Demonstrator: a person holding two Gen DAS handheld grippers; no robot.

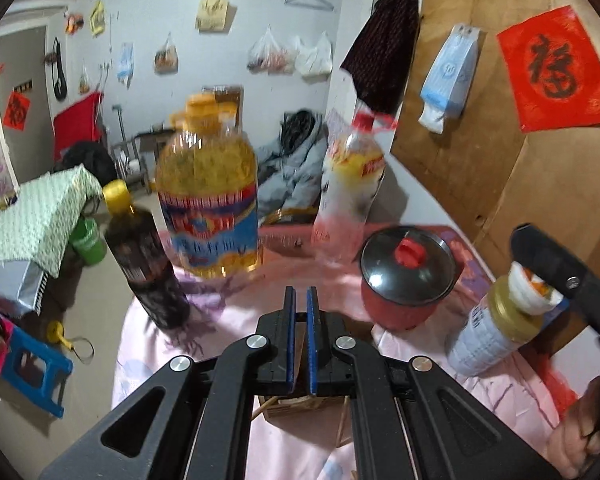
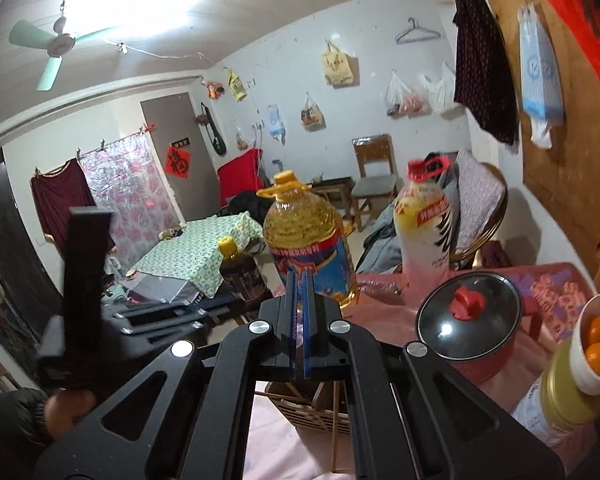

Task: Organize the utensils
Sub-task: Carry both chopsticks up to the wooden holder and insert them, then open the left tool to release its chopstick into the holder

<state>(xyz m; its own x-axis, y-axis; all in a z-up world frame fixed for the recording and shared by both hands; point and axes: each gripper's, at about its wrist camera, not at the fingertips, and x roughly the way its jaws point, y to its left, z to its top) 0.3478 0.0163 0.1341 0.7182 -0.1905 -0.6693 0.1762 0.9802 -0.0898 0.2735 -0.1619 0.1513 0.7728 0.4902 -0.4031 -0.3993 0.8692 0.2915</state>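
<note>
My left gripper point(image 1: 300, 300) is shut and empty, held above the pink-clothed table point(image 1: 228, 336). Below it a wooden utensil holder point(image 1: 296, 404) shows, with thin wooden sticks point(image 1: 342, 424) beside it. My right gripper point(image 2: 301, 280) is also shut and empty, above the same wooden slatted holder point(image 2: 320, 412); a stick point(image 2: 334, 446) leans by it. The right gripper's body shows at the right edge of the left wrist view point(image 1: 568, 280). The left gripper's body shows at the left of the right wrist view point(image 2: 84, 280).
On the table stand a red pot with a glass lid point(image 1: 406, 276), a large oil bottle point(image 1: 208, 196), a dark sauce bottle point(image 1: 144, 256), a white-and-yellow bottle point(image 1: 348, 184), and a jar topped by a bowl of oranges point(image 2: 592, 344). A blue stool point(image 1: 32, 368) stands on the floor at left.
</note>
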